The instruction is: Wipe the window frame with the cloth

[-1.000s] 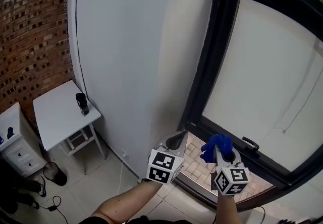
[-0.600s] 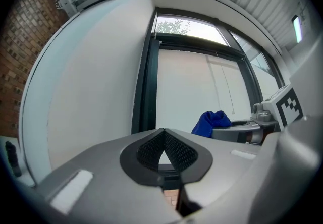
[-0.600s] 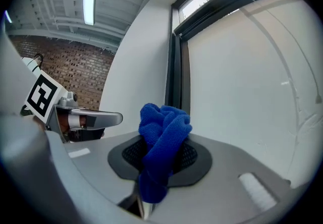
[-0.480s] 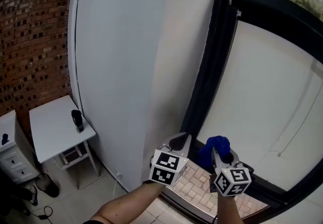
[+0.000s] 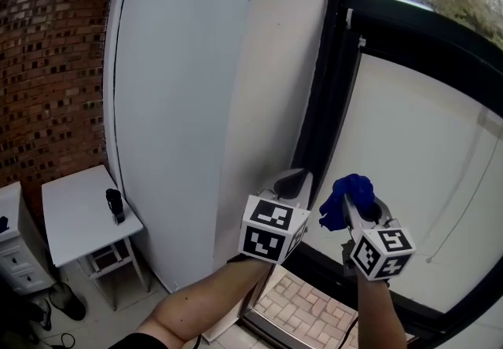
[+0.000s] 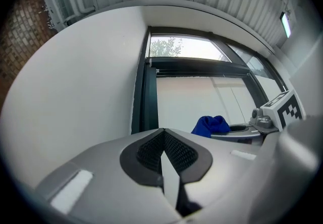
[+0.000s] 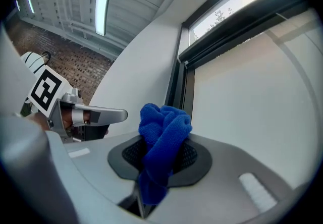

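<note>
A bunched blue cloth (image 5: 348,199) sticks out of my right gripper (image 5: 363,206), which is shut on it; the right gripper view shows the cloth (image 7: 162,143) pinched between the jaws. The black window frame (image 5: 324,112) rises just beyond both grippers, with a black crossbar (image 5: 428,25) higher up. My left gripper (image 5: 292,180) is shut with nothing in it, level with the right one and close to the frame's upright. In the left gripper view the frame (image 6: 143,97) stands ahead and the cloth (image 6: 211,124) shows at the right.
A white wall (image 5: 189,96) runs left of the frame, with red brick (image 5: 47,72) further left. A small white table (image 5: 78,214) with a dark object (image 5: 115,204) on it stands below. Brick paving (image 5: 302,312) lies at the frame's foot. A white blind (image 5: 416,174) fills the pane.
Both grippers have risen along the frame, away from its bottom rail, and the head view has tilted upward. The cloth has stayed in the right gripper.
</note>
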Action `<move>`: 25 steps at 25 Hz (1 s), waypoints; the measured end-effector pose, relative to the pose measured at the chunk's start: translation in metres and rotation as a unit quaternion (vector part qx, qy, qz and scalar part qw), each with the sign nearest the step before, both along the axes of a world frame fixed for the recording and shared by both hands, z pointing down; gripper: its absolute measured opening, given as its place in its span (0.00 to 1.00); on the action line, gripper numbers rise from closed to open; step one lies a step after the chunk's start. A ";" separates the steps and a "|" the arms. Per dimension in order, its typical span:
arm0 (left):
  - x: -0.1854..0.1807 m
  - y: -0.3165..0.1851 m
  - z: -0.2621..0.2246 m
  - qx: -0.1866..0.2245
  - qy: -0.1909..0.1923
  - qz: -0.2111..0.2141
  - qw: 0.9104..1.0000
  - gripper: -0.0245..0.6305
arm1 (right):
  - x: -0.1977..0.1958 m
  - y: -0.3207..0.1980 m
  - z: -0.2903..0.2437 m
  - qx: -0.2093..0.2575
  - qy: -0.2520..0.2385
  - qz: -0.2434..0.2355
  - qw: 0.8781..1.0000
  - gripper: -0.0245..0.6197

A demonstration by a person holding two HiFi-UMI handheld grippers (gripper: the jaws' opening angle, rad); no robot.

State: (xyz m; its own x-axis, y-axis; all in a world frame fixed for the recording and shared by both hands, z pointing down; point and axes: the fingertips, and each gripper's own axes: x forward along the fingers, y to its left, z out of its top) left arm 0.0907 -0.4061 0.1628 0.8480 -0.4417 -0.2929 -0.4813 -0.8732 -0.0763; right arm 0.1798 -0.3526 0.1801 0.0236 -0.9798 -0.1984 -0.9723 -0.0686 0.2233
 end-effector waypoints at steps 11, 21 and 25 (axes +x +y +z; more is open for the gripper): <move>0.010 -0.010 -0.111 0.041 0.037 -0.017 0.998 0.03 | 0.000 -0.022 -0.109 0.048 0.024 -0.011 0.998 0.18; 0.019 -0.030 -0.178 0.070 0.065 -0.049 0.994 0.03 | -0.005 -0.044 -0.213 0.074 0.092 0.008 0.993 0.18; 0.022 -0.042 -0.199 0.077 0.073 -0.047 0.993 0.03 | -0.009 -0.055 -0.248 0.089 0.103 0.008 0.991 0.18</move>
State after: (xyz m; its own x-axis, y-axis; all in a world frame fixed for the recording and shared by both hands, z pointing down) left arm 0.1122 -0.4476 -0.0364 0.7488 -0.4565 -0.4805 -0.5753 -0.8077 -0.1292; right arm 0.1711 -0.4080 -0.0678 -0.0212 -0.9285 -0.3706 -0.9058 -0.1390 0.4002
